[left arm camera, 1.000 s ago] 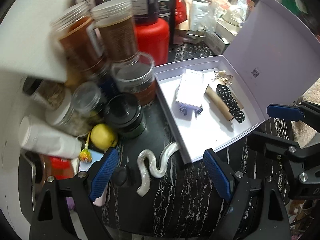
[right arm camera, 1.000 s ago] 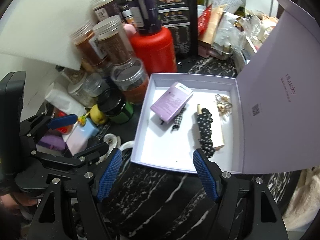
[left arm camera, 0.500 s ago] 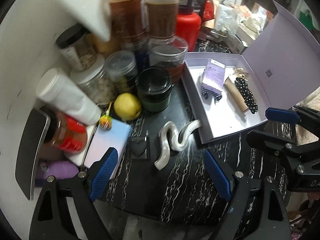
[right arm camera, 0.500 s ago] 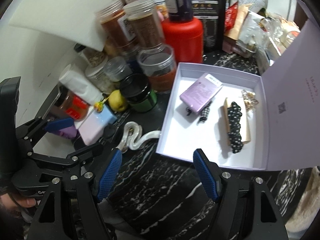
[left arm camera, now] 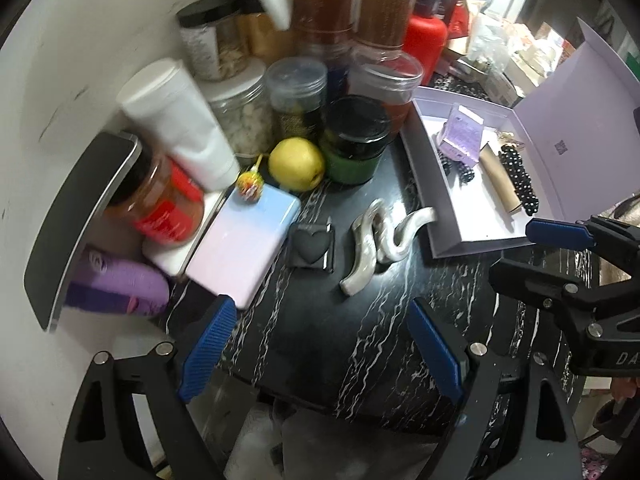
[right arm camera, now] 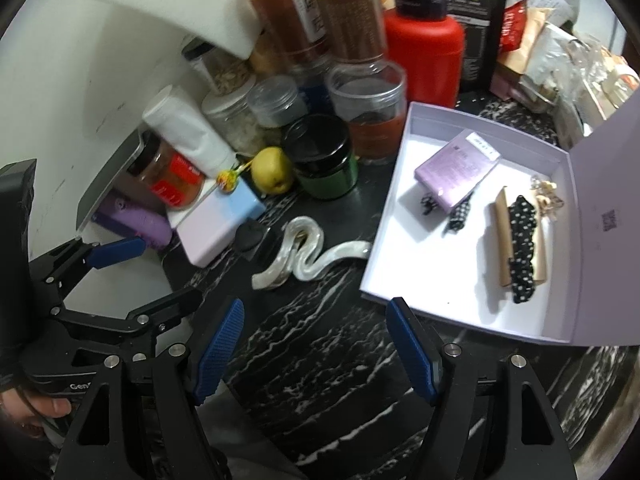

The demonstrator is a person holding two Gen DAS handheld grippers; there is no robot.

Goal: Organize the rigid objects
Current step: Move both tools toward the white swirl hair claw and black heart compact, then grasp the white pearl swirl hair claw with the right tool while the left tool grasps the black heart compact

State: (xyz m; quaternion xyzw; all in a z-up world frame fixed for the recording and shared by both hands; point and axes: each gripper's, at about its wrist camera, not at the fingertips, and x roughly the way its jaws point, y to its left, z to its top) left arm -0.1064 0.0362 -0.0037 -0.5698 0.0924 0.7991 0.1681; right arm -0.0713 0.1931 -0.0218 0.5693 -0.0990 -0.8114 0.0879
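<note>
A pearly wavy hair clip (left arm camera: pixel 380 246) (right arm camera: pixel 308 254) lies on the black marble counter just left of an open lilac box (left arm camera: pixel 440 208) (right arm camera: pixel 382 280). Beside the clip sits a small black heart-shaped piece (left arm camera: pixel 311 246) (right arm camera: pixel 250 236). Inside the box lie a purple packet (right arm camera: pixel 456 168), a dotted black scrunchie on a card (right arm camera: pixel 522 248) and a small gold trinket (right arm camera: pixel 546 194). My left gripper (left arm camera: pixel 320 352) hangs open above the counter, short of the clip, with nothing between its fingers. My right gripper (right arm camera: pixel 316 350) is also open and empty, near the box's front corner.
Jars, a red bottle (right arm camera: pixel 424 52), a green jar with black lid (left arm camera: pixel 354 140), a yellow fruit (left arm camera: pixel 296 164), a lollipop (left arm camera: pixel 248 184) and a pastel box (left arm camera: pixel 244 244) crowd the back left. A white wall stands left. The counter's front edge is close below the grippers.
Both grippers have drawn back toward the counter's front edge and rolled, so the clip, heart piece and pastel box now show fully. Both stayed open.
</note>
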